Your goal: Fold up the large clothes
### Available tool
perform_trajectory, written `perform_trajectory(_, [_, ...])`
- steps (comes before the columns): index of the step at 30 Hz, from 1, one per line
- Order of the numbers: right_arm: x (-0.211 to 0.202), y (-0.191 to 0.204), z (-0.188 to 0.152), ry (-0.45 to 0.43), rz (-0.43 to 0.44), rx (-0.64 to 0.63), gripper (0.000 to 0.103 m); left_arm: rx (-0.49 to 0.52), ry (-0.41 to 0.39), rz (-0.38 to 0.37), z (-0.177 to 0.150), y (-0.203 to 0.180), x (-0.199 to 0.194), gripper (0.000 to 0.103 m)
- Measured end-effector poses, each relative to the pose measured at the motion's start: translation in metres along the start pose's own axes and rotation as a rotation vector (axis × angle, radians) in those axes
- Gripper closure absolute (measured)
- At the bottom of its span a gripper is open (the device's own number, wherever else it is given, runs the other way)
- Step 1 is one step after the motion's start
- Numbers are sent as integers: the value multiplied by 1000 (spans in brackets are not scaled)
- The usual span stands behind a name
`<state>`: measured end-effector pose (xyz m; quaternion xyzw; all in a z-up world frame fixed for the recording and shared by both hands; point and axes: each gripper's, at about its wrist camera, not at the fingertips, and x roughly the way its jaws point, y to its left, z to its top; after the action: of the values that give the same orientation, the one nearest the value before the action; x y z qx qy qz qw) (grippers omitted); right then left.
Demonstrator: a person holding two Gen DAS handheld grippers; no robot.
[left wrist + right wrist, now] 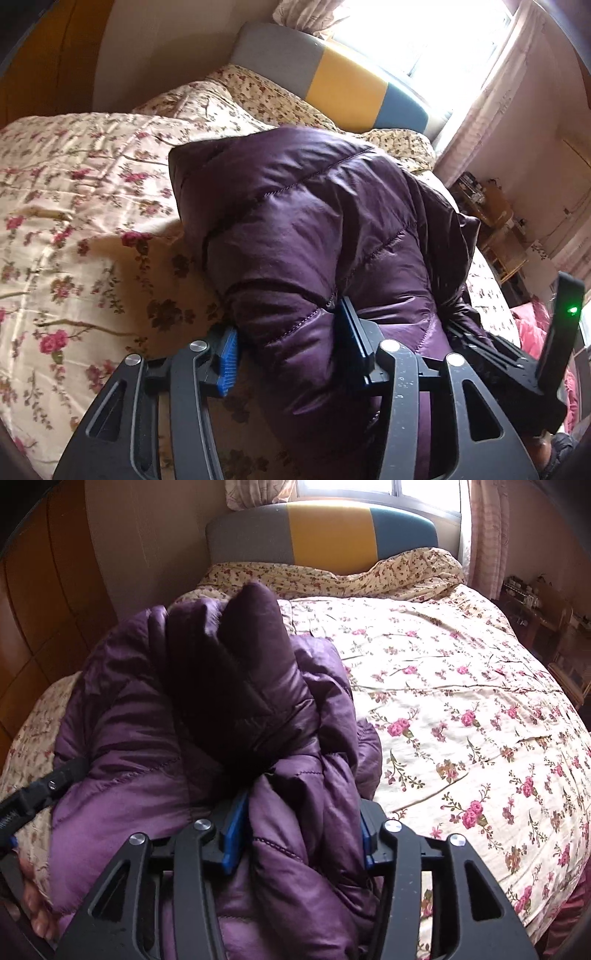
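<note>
A puffy purple quilted jacket (295,221) lies bunched in a thick fold on the floral bed quilt (74,221). My left gripper (288,343) straddles one end of the bundle, jaws partly apart; the padding fills the gap and touches the blue pads (227,363) without looking squeezed. In the right wrist view the jacket (129,775) rises in a dark hump. My right gripper (299,834) stands the same way, jaws apart around a loose ridge of fabric. The left gripper's body (33,797) pokes in at the left edge, a hand (37,915) below it.
The quilt (461,701) spreads wide to the right of the jacket. A grey, yellow and blue headboard (325,531) stands under a bright window. Wooden panels (37,627) line the left side. Cluttered shelves (535,602) sit at the right.
</note>
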<state>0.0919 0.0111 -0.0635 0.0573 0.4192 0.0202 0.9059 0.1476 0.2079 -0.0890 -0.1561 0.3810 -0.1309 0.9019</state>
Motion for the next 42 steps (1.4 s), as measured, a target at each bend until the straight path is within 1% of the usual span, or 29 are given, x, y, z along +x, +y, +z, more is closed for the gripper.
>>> perform_trajectory(5, [-20,7,7,-48,-16,-5,51,-13,-12,31,1,0,-9,55])
perform_trajectory(6, [-25,8,11,-69,-19,-9,51,-20,-19,38,2,0,-12,55])
perform_trajectory(8, [-34,12,17,-104,-16,-17,46,-20,-31,48,4,-2,-16,55])
perform_trajectory(9, [-38,14,21,-121,-16,-20,45,-18,-43,55,6,-3,-20,55])
perform_trajectory(12, [-42,22,33,-148,-12,-32,45,-15,-69,67,13,-5,-26,55])
perform_trajectory(15, [-36,27,42,-149,-12,-32,46,-12,-96,76,24,-8,-29,55])
perform_trajectory(18, [-30,32,48,-152,-24,-41,50,-8,-104,87,34,-12,-26,55])
perform_trajectory(22, [-16,32,51,-132,-42,-33,53,3,-100,104,44,-18,-18,55])
perform_trajectory(27, [1,25,52,-95,-60,-36,54,2,-78,110,50,-21,-5,55])
perform_trajectory(32, [16,18,46,-51,-71,-54,55,9,-57,129,50,-24,9,55])
perform_trajectory(37, [40,9,36,5,-83,-52,55,43,-36,147,45,-33,27,55])
perform_trajectory(42, [58,0,30,30,-82,-41,55,66,-13,160,37,-38,50,55])
